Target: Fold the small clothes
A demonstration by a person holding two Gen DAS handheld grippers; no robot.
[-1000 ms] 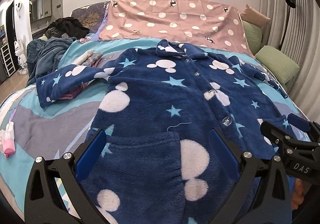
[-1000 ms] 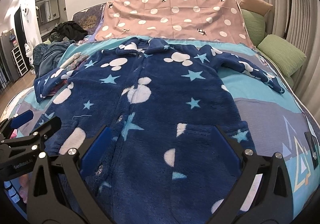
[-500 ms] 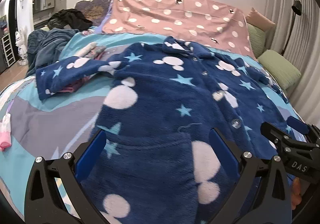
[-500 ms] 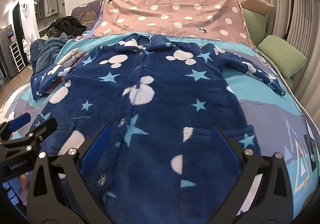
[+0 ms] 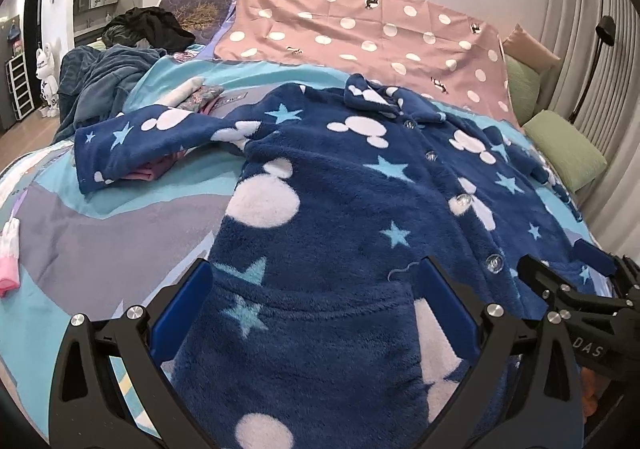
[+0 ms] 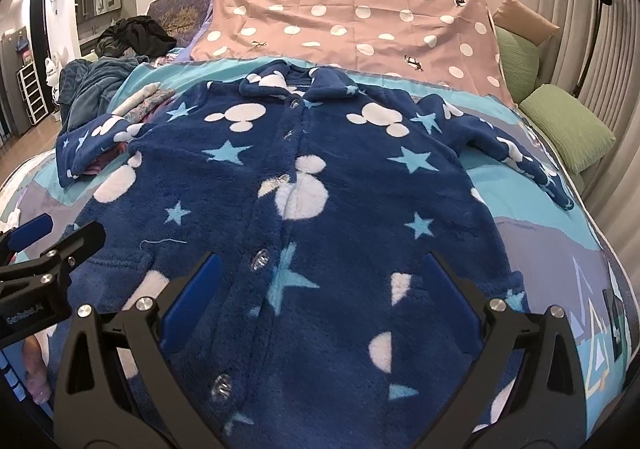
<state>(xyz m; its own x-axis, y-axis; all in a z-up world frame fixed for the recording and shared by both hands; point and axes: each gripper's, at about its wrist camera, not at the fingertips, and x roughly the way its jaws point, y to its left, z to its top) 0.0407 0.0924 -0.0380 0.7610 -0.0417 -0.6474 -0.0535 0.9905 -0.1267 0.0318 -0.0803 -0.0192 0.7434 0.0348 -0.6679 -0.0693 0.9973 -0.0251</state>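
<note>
A dark blue fleece robe [image 5: 360, 201] with white mouse heads and pale blue stars lies spread face up on the bed, buttoned, collar at the far end. It also shows in the right wrist view [image 6: 320, 185]. Its left sleeve [image 5: 132, 145] lies out to the left, its right sleeve [image 6: 516, 153] out to the right. My left gripper [image 5: 316, 313] is open and empty above the robe's lower left part. My right gripper [image 6: 320, 301] is open and empty above its lower right part. Each gripper shows at the edge of the other's view.
A pink polka-dot sheet [image 5: 360, 29] covers the head of the bed. Green pillows [image 6: 568, 129] lie at the right. A blue blanket [image 5: 100, 89] and dark clothes [image 5: 148, 29] are heaped at the far left. Folded clothes [image 5: 196, 97] and a small pink item [image 5: 8, 269] lie left.
Both grippers have moved a little forward and lower over the robe's bottom part. Both jaws stay open. The robe has not moved.
</note>
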